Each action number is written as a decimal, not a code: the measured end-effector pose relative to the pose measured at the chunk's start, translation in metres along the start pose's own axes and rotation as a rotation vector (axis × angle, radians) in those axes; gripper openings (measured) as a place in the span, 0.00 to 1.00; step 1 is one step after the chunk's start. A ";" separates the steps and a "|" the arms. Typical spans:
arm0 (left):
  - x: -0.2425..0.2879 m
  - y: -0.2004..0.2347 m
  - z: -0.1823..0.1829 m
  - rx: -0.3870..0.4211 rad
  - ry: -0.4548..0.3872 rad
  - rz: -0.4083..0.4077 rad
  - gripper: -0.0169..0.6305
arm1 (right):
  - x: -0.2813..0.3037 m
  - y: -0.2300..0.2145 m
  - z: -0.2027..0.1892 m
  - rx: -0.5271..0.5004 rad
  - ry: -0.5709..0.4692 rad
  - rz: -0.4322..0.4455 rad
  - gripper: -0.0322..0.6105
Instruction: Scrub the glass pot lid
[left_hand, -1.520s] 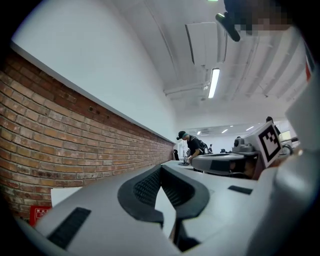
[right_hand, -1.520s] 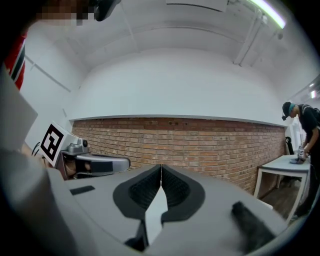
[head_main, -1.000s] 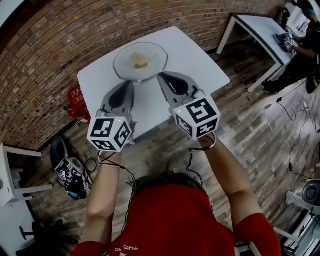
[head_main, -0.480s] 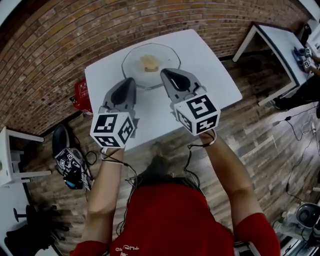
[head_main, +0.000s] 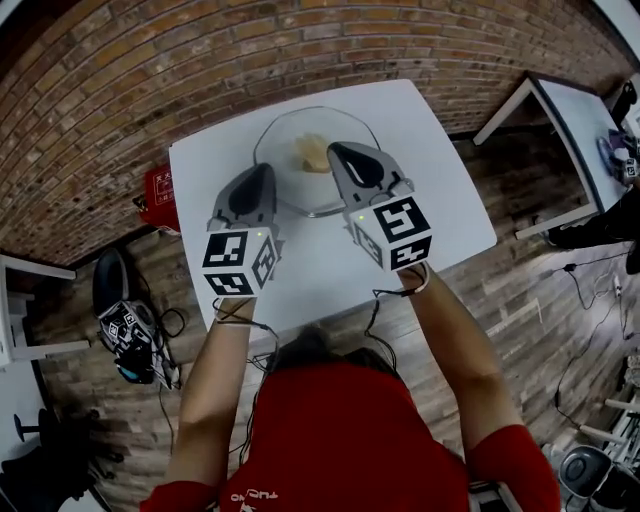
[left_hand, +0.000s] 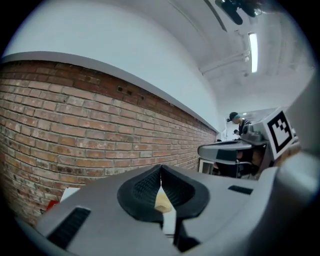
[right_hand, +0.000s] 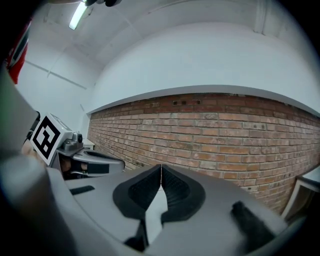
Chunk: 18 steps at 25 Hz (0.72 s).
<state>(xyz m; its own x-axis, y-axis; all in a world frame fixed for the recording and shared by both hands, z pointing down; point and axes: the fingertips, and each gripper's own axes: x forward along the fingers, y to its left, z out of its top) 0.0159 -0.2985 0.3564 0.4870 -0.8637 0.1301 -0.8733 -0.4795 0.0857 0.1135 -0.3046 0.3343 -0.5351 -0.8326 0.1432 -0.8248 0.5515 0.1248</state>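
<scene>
Fingers (left_hand: 142, 187) on my left gripper (head_main: 264, 170) are pressed together at the tips, with nothing clamped between them. Through the narrow slot below those closed tips I can see a sliver of the pale yellow sponge (left_hand: 161, 201), which lies beyond the fingers and is not in their grip. My right gripper (head_main: 336, 150) is the same: its fingers (right_hand: 142, 190) meet at the tips, and only white tabletop shows in the slot beneath them.

From the head view, the glass pot lid (head_main: 300, 188) lies flat on the white tabletop (head_main: 330, 275), right ahead of both pairs of fingers. My left fingertips sit over its left edge and my right fingertips reach in over its right half, so the lid spans the gap between them. The sponge lies near the lid's middle, just beside my right fingertips and a little to the right of my left ones. I cannot tell whether it rests on top of the glass or under it, or whether either pair of fingers touches the lid.

Beyond the fingertips, past the tabletop's far edge, is a brick wall (head_main: 150, 90). A red box (head_main: 156, 196) stands on the floor to the left of my left fingers.
</scene>
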 end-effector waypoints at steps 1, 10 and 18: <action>0.006 0.006 -0.004 -0.002 0.012 0.003 0.05 | 0.009 -0.002 -0.003 0.001 0.010 -0.001 0.10; 0.047 0.055 -0.042 -0.072 0.136 0.091 0.06 | 0.066 -0.018 -0.044 0.001 0.148 0.013 0.10; 0.066 0.083 -0.082 -0.154 0.258 0.162 0.07 | 0.102 -0.031 -0.090 0.020 0.291 0.060 0.10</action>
<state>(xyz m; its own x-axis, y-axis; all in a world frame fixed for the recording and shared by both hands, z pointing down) -0.0236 -0.3833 0.4529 0.3458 -0.8495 0.3985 -0.9373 -0.2930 0.1888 0.1012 -0.4023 0.4332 -0.5105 -0.7473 0.4254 -0.7982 0.5958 0.0888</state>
